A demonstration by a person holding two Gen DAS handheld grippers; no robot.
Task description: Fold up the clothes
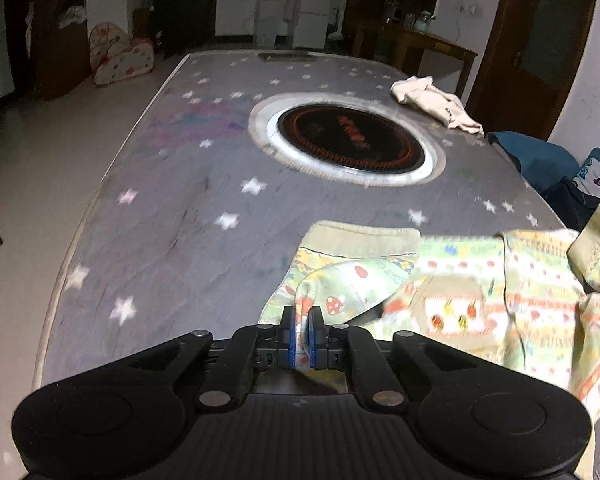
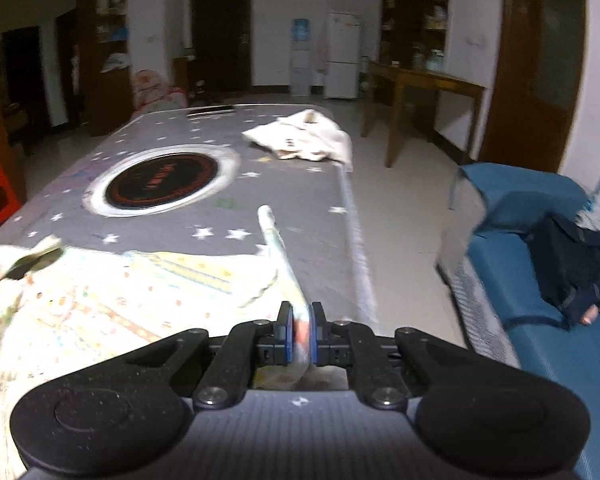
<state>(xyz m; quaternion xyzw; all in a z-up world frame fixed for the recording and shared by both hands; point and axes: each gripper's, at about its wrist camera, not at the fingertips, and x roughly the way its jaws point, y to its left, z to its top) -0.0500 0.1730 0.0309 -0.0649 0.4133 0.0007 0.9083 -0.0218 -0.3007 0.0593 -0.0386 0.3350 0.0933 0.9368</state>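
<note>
A pale green and yellow patterned child's garment [image 1: 472, 280] lies on the near part of the grey star-printed table [image 1: 180, 216]. My left gripper [image 1: 302, 332] is shut on a raised fold at its left edge. In the right wrist view the same garment [image 2: 112, 292] spreads to the left, and my right gripper [image 2: 302, 332] is shut on a stretched strip of its cloth [image 2: 278, 252] that rises toward the table. A cream garment [image 1: 436, 102] lies crumpled at the far right of the table; it also shows in the right wrist view [image 2: 304, 140].
A round black hob with a silver ring [image 1: 348, 142] is set into the table's middle. A blue sofa [image 2: 540, 248] with dark clothing [image 2: 580, 268] stands right of the table. A wooden side table [image 2: 424, 92] and a white fridge [image 2: 342, 54] stand beyond.
</note>
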